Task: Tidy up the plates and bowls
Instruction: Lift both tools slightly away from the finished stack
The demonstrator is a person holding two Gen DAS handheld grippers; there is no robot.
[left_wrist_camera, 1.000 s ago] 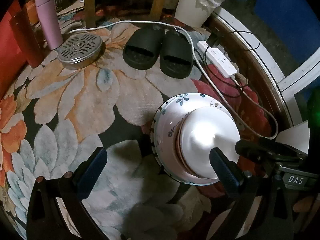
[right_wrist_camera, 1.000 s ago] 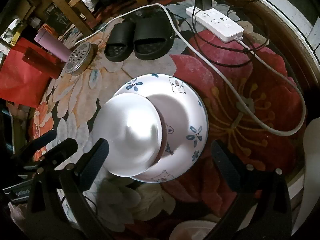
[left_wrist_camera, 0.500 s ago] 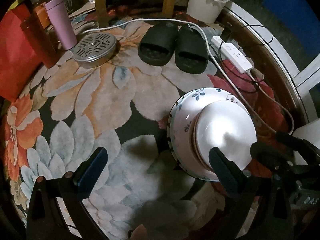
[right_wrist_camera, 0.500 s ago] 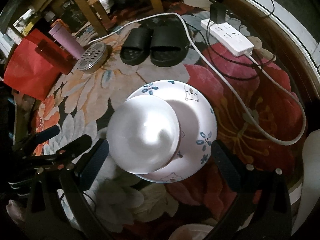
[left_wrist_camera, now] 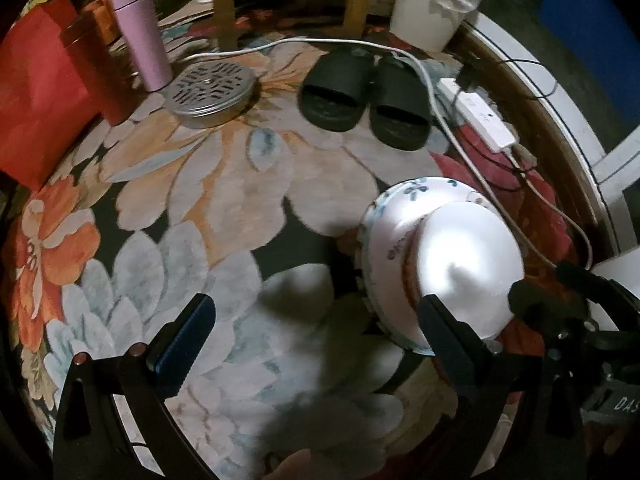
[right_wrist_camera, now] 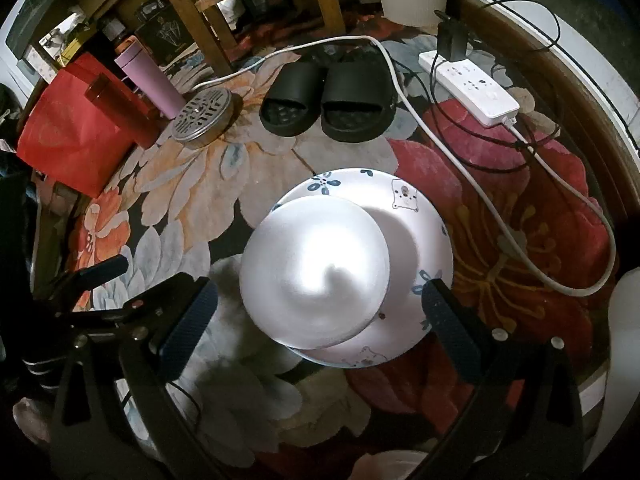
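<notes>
A plain white bowl (right_wrist_camera: 316,272) sits upside down on a larger patterned bowl (right_wrist_camera: 416,216), also upside down, on the flowered rug (left_wrist_camera: 192,184). The left gripper (left_wrist_camera: 316,332) and right gripper (right_wrist_camera: 320,320) both hover with jaws spread, holding nothing.

A plain white bowl (right_wrist_camera: 316,276) sits upside down on top of a larger white bowl (right_wrist_camera: 416,232), which is also turned upside down on the floral rug (right_wrist_camera: 192,176). The larger one carries blue flower prints and small bear figures around its outer wall. The plain bowl rests off-centre, shifted toward the larger bowl's left edge in the right wrist view, and glares brightly under the light.
</notes>
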